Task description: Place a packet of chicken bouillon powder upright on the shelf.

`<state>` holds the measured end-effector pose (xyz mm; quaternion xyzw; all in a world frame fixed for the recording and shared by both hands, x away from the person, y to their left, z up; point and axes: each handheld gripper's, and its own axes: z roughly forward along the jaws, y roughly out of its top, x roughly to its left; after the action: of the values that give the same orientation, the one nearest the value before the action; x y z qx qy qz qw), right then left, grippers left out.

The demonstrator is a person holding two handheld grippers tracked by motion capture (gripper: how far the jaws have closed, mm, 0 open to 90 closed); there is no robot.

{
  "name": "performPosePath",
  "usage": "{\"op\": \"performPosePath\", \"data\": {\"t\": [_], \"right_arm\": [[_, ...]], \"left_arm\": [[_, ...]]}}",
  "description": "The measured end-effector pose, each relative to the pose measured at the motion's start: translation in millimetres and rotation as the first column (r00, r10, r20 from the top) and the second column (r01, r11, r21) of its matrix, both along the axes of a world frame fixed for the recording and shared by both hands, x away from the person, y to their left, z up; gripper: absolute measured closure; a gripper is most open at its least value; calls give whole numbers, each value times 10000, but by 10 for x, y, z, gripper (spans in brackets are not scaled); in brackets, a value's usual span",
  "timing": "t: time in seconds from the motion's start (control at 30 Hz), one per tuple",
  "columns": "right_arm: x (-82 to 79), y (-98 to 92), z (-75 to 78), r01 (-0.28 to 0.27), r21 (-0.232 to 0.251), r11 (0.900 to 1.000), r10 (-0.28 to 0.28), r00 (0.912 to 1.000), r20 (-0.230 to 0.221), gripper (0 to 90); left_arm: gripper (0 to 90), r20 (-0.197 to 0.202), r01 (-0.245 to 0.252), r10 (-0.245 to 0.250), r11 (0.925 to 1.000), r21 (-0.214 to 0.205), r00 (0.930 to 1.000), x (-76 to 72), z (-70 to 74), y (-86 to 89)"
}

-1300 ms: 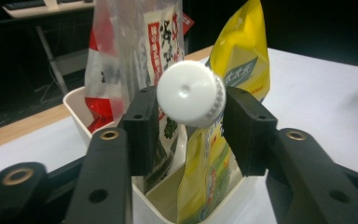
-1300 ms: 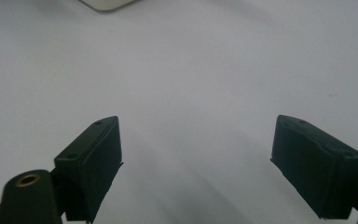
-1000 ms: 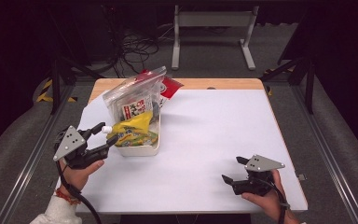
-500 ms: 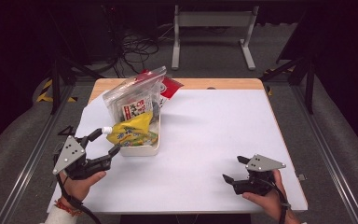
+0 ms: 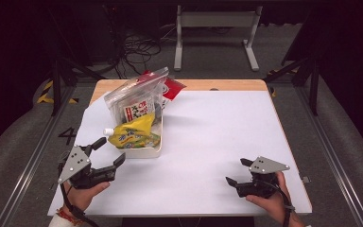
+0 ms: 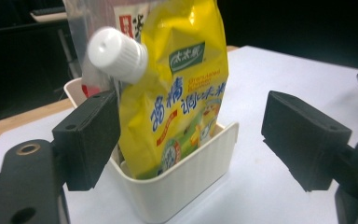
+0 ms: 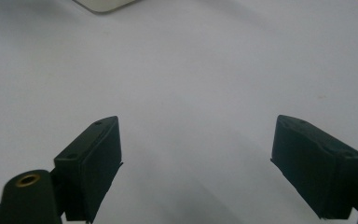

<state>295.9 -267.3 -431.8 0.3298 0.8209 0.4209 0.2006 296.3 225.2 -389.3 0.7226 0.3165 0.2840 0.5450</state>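
So my left gripper (image 5: 108,152) is sitting just in front of the white bin (image 5: 144,152), jaws wide apart and they've just been opening, with nothing pinched between them; in the left gripper view the near corner of the bin and the yellow spout pouch (image 6: 182,88) sit in the gap but the pads aren't touching either one. The pouch is standing in the front end of the bin, leaning toward me with its white cap (image 6: 117,54) hanging out past the rim on my left side. That's my main worry: the thing is top-heavy and only propped up, so if I nudge the bin corner or clip the cap with my left jaw, it could flop out onto the white table (image 5: 227,137), or the light bin could just skid. Behind it the clear zip bag (image 5: 134,97) is tall and slouchy too, so a bump could tip the whole stack over backward. My right gripper (image 5: 240,172) is parked well apart at the near right of the table, jaws open over bare surface, no risk there. Count: one bin, one yellow pouch, one clear bag, one red packet (image 5: 172,88) poking out behind, though there may be more stuff inside the bag, can't really tell from here. Two grippers.
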Motion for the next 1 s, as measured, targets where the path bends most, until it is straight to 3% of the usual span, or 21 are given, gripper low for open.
{"op": "performPosePath", "data": {"t": [0.13, 0.33, 0.47, 0.57, 0.77, 0.87, 1.0], "right_arm": [[-2, -1, 0, -6, -6, 10000, 6, 10000, -3, 158], [1, -4, 0, -1, -11, 10000, 1, 10000, -2, 157], [0, -4, 4, 4, 6, 10000, -4, 10000, 15, 157], [-2, -5, 7, 16, -5, 10000, -16, 10000, 35, 157], [1, -16, 6, 49, 7, 10000, -50, 10000, 32, 157], [0, -16, 6, 50, -35, 10000, -50, 10000, 61, 157], [-4, -19, 4, 69, -38, 10000, -69, 10000, 63, 157]], "left_arm": [[184, -290, 170, -178, 9995, -268, 9994, 11, -56, 17], [182, -260, 97, -93, 9998, 160, 9996, -31, -121, -12], [163, -379, 432, -423, 9988, 249, 9984, -44, -162, -82], [155, -339, 538, -520, 9970, 552, 9981, -48, -179, -134], [135, -702, 856, -813, 9945, 606, 9942, -29, -236, -220], [131, -873, 1084, -1002, 9895, 952, 9911, -17, -281, -297], [123, -1135, 1413, -1287, 9837, 1111, 9852, 0, -331, -383]]}}
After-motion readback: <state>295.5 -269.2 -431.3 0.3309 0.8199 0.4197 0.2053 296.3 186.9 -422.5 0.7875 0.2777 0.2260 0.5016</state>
